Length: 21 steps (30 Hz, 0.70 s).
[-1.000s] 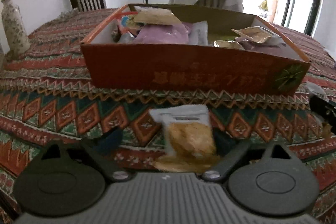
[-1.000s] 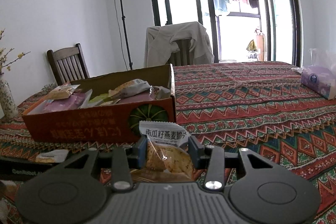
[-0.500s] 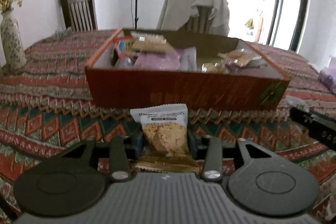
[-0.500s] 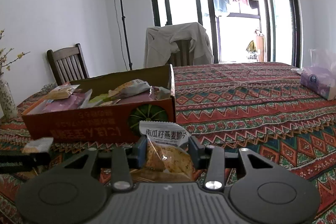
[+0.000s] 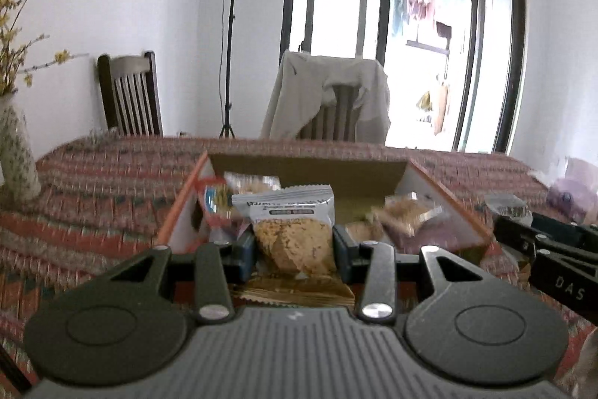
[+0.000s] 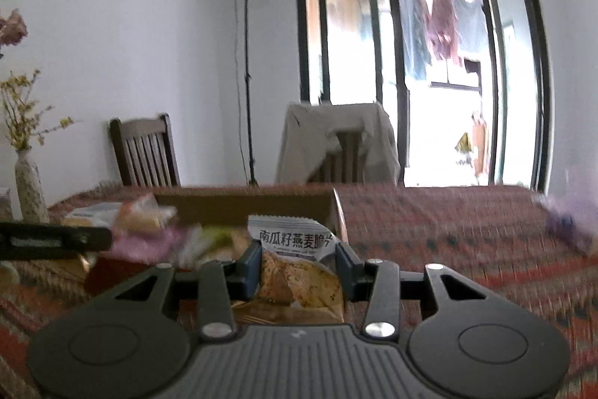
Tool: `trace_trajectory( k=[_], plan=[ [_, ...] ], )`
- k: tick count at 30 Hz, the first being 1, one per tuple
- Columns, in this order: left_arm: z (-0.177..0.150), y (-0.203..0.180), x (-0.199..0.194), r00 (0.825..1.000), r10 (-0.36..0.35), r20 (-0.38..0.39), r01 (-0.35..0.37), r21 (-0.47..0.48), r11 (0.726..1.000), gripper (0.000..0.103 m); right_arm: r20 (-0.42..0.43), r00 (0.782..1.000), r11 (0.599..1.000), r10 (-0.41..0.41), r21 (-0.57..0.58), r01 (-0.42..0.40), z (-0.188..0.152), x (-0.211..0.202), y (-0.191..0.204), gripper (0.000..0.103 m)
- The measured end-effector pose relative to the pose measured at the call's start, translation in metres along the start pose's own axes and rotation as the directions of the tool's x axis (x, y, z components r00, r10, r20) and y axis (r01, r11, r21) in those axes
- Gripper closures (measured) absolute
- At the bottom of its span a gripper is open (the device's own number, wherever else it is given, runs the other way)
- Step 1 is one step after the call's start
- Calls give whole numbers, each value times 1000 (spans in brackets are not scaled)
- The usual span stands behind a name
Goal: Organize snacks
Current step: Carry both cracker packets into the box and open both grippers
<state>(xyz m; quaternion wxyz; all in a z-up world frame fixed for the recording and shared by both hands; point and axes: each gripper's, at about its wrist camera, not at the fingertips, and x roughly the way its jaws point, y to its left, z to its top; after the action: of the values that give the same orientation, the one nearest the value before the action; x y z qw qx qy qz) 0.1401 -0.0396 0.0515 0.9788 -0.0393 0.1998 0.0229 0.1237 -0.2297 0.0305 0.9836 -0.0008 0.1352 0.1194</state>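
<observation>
My left gripper (image 5: 294, 251) is shut on a grey-topped oat crisp packet (image 5: 291, 230) and holds it up in front of the orange cardboard box (image 5: 179, 208), which holds several snack packets. My right gripper (image 6: 298, 268) is shut on a second oat crisp packet (image 6: 299, 272) with Chinese print, held above the near right corner of the box (image 6: 243, 208). The right gripper shows at the right edge of the left wrist view (image 5: 553, 249). The left gripper shows at the left edge of the right wrist view (image 6: 52, 240).
The table has a patterned red cloth (image 5: 93, 182). A flowered vase (image 5: 17, 156) stands at the left. A purple tissue pack (image 5: 575, 197) lies at the right. Two chairs (image 5: 130, 96) and a lamp stand (image 5: 231, 25) are behind the table.
My left gripper shut on the packet that lay on the cloth and lifted it up toward the box. My right gripper rose with its packet and moved over the box's right corner.
</observation>
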Motion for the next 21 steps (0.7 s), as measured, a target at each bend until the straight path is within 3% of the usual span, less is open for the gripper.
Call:
trace_trajectory(
  k=[6,10,17,21],
  plan=[
    [27,7,21,996,-12,86,16,-43,999,61,51,998,1000,20,-4,-20,37,39,14,62],
    [40,11,47,994,22,104,-15,-68,998,61,57,998,1000,9,17,-10,49,75,20,62],
    [39,31,88,988,91,124,-77,-113,991,61,35,999,999,-13,51,12,38,125,23,62],
    [32,46,97,992,79,101,-64,-145,987,61,6,1000,1000,-14,-3,14,25,136,27,61]
  ],
)
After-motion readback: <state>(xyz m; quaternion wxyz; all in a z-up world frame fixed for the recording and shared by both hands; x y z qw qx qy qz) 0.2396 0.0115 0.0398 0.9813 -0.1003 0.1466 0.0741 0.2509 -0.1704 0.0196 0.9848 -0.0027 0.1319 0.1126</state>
